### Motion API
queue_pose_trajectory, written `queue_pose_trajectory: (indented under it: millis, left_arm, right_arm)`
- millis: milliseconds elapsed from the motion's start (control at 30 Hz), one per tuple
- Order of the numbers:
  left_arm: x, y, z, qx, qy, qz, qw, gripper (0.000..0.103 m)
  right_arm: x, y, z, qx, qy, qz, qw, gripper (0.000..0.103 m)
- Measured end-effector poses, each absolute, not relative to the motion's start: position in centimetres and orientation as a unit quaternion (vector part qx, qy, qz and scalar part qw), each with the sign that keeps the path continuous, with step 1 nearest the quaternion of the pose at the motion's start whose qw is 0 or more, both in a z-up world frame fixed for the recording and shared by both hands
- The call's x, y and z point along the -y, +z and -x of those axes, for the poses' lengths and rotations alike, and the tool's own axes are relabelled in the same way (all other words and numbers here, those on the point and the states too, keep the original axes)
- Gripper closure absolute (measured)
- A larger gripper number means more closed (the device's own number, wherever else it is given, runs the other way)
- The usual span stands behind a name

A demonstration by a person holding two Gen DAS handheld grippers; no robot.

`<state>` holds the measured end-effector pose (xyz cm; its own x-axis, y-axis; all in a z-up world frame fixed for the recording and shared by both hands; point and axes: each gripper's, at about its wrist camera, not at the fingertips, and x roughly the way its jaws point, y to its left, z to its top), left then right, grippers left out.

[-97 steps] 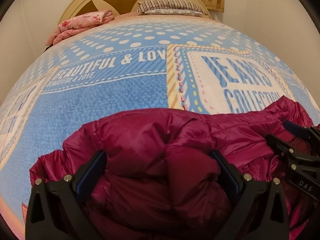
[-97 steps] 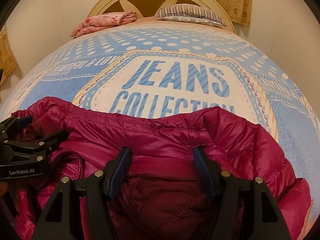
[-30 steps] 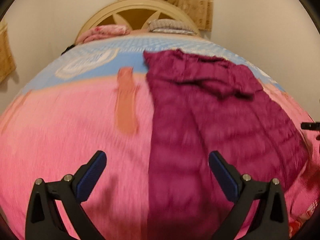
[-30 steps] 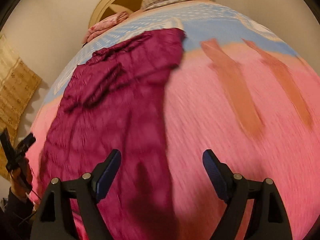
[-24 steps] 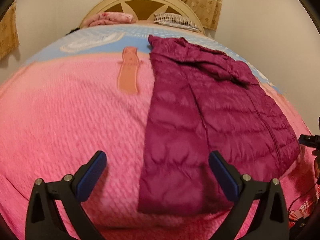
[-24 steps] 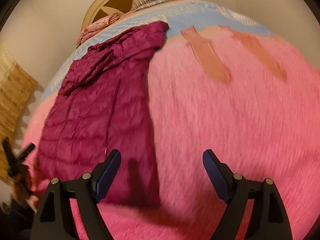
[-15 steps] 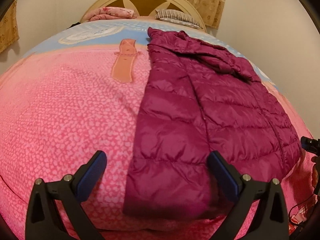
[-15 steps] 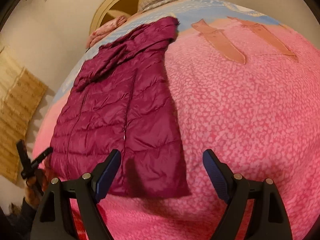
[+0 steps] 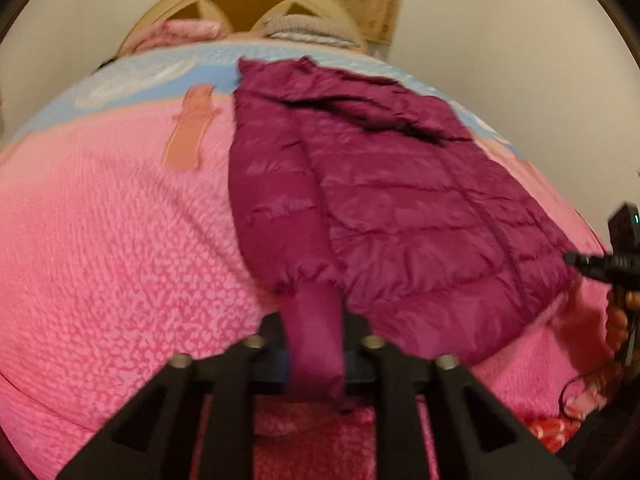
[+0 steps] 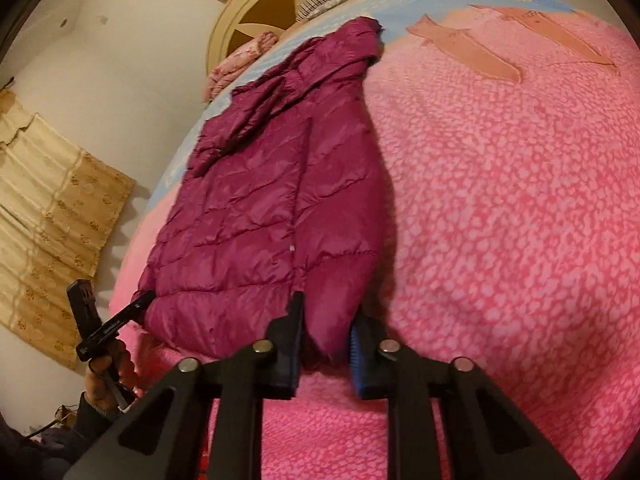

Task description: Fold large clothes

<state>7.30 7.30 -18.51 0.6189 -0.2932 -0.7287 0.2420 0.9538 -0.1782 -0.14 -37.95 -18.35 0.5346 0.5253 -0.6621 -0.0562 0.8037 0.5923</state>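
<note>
While jacket (image 9: pixel 400 208) lies flat, both grippers apparently pinch its cuffs.

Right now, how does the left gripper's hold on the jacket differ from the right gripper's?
The left gripper pinches a sleeve cuff of the jacket; the right gripper is closing on its other bottom corner. The left jaws look fully shut; the right show a blue pad. Both hold maroon fabric over the pink blanket.

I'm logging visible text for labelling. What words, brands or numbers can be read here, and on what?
None can be read.
Left gripper: pale lettering on its side, seen from the right wrist view, too small and blurred to read.
Jacket and pink blanket: no lettering visible.
</note>
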Motion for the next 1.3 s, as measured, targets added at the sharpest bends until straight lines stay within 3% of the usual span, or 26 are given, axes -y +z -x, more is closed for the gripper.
queue_pose_trajectory:
  millis: [467,667,900,1300]
  left_arm:
    - [-11.3,-7.5,-2.1,-0.280,-0.287,0.162,0.902,0.094]
    - [-10.6,-1.8,-0.3,-0.220,-0.323,0.155,0.907,0.094]
    - [-9.9,1.3,-6.3,-0.194,-0.329,0.134,0.914,0.094]
    - [-11.5,-2.2,-21.4,-0.270,-0.282,0.153,0.908,0.094]
  right_arm:
    - [40.6,-9.6,6.3,-0.349,0.265,-0.326,0.838,0.094]
    - [41.1,-4.3,8.8,-0.289,0.298,-0.333,0.847,0.094]
    - [41.2,0.0,6.6,-0.241,0.303,-0.314,0.867,0.094]
    - [42.6,0.5,-9.7,-0.261,0.237,-0.328,0.877,0.094]
